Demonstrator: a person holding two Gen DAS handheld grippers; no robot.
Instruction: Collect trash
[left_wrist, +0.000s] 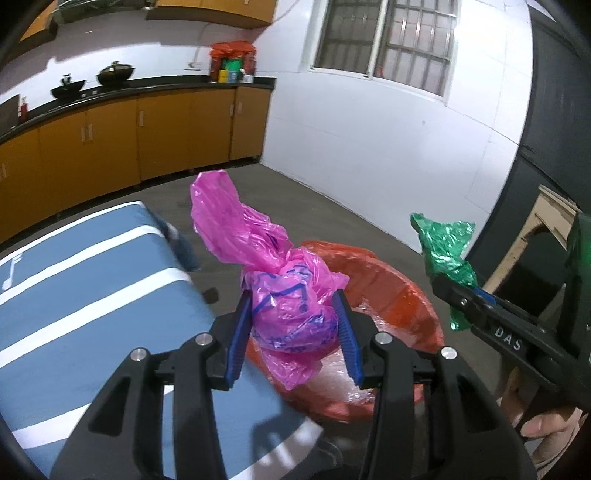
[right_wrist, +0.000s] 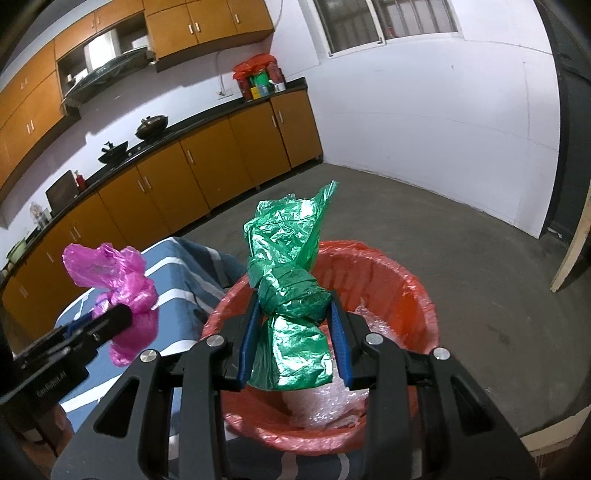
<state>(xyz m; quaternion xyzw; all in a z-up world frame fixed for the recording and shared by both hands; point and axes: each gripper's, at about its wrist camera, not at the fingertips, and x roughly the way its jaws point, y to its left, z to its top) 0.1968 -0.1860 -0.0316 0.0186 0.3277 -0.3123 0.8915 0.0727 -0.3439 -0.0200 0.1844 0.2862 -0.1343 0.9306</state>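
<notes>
My left gripper is shut on a knotted pink plastic bag and holds it above the near rim of a bin lined with an orange bag. My right gripper is shut on a knotted green plastic bag and holds it over the same orange-lined bin. Clear crumpled plastic lies inside the bin. The pink bag also shows at the left of the right wrist view; the green bag shows at the right of the left wrist view.
A table with a blue, white-striped cloth stands left of the bin. Orange kitchen cabinets with a dark counter line the far wall. Grey floor lies beyond the bin. A wooden frame leans at the right.
</notes>
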